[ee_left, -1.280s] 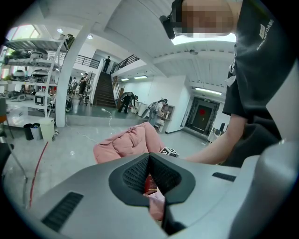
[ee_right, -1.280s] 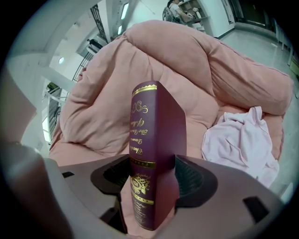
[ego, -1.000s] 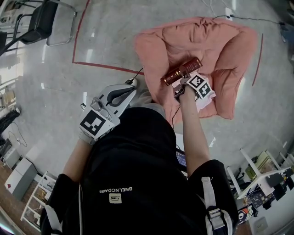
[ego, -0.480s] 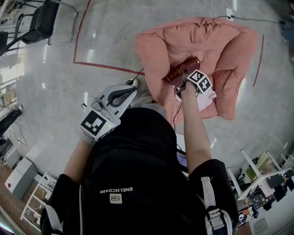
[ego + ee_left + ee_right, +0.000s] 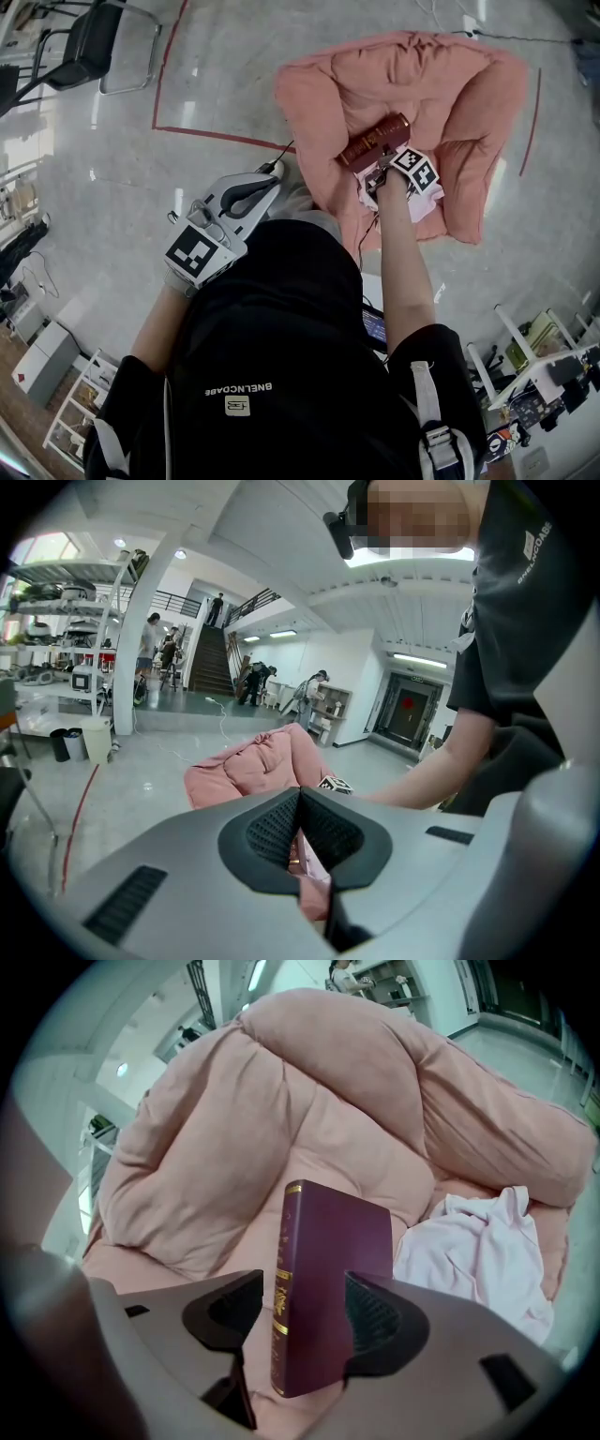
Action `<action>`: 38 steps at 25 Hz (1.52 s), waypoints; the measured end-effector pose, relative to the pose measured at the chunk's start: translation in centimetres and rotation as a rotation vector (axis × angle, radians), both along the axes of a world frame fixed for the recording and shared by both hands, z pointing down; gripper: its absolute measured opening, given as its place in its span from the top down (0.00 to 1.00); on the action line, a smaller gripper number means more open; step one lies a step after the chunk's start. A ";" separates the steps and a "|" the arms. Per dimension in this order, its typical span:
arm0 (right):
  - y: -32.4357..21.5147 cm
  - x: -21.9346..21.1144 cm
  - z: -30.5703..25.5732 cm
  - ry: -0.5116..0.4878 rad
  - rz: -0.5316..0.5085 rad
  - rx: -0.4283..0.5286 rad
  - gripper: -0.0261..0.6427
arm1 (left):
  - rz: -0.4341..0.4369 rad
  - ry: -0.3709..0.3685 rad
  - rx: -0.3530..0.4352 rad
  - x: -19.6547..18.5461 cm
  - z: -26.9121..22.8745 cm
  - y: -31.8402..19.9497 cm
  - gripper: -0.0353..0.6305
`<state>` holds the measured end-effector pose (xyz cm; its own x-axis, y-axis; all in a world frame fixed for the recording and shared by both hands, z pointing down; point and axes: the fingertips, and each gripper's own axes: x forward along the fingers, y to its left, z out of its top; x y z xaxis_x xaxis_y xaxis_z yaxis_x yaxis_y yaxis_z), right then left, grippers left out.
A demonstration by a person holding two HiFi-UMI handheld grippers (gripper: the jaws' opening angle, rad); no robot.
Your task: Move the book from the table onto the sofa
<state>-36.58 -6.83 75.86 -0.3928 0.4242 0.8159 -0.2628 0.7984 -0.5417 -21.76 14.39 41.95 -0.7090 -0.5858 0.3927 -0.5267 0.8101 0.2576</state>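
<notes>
Book [image 5: 323,1288] is seen on end between the jaws of the right gripper [image 5: 305,1290], spine turned to 9 o'clock, its lower end down by the seat of the pink sofa [image 5: 206,1147]; whether it bears on the cushion cannot be told. The jaws are parted wider than the spine: the right pad [image 5: 373,1321] lies against the cover, and a sliver of cushion is seen between the left pad and the spine, so the hold is judged slack. A white cloth [image 5: 478,1251] lies on the seat at 3 o'clock of the book, just beside it. The left gripper [image 5: 300,808] is held at 8 o'clock of the sofa in the head view, jaws together on nothing. Placement is judged nearly done. For a clean finish, the jaws should be spread a little further and drawn straight back toward 6 o'clock, so the cover is not dragged. On so soft a cushion a book left on end may topple, so it is better tipped flat toward 9 o'clock, away from the cloth.
</notes>
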 end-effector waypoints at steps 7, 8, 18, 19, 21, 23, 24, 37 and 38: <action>0.3 -1.8 -7.5 -0.181 -0.039 -0.108 0.55 | 0.021 -0.008 -0.007 0.2 -0.5 -1.2 0.93; 0.3 -2.1 -8.9 -0.212 -0.053 -0.109 0.58 | 0.028 -0.001 -0.013 0.2 -0.5 -1.3 0.93; 1.3 -3.7 -21.3 -0.471 -0.102 -0.095 0.86 | 0.154 -0.051 0.028 -1.8 -1.8 -1.2 0.93; 1.4 -3.6 -22.5 -0.494 -0.104 -0.086 0.87 | 0.171 -0.059 0.036 -2.2 -2.1 -1.1 0.93; 1.5 -3.4 -24.9 -0.537 -0.109 -0.067 0.87 | 0.201 -0.071 0.051 -2.9 -2.8 -1.0 0.93; 1.7 -3.1 -27.1 -0.572 -0.111 -0.060 0.88 | 0.228 -0.082 0.063 -3.7 -3.6 -1.0 0.93; 1.9 -3.0 -28.1 -0.587 -0.110 -0.061 0.88 | 0.243 -0.087 0.069 -4.2 -3.9 -0.9 0.93; 1.1 0.2 -38.4 -0.798 -0.047 0.057 0.88 | 0.535 -0.135 0.176 -8.9 -6.8 -4.9 0.93; 0.7 0.7 -38.9 -0.812 -0.040 0.079 0.88 | 0.558 -0.139 0.181 -9.0 -7.0 -5.5 0.93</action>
<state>-35.92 -6.13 36.91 -0.8605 0.4035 0.3111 0.2170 0.8427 -0.4926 -30.78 8.88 34.93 -0.3126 -0.9331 0.1777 -0.8984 0.3511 0.2637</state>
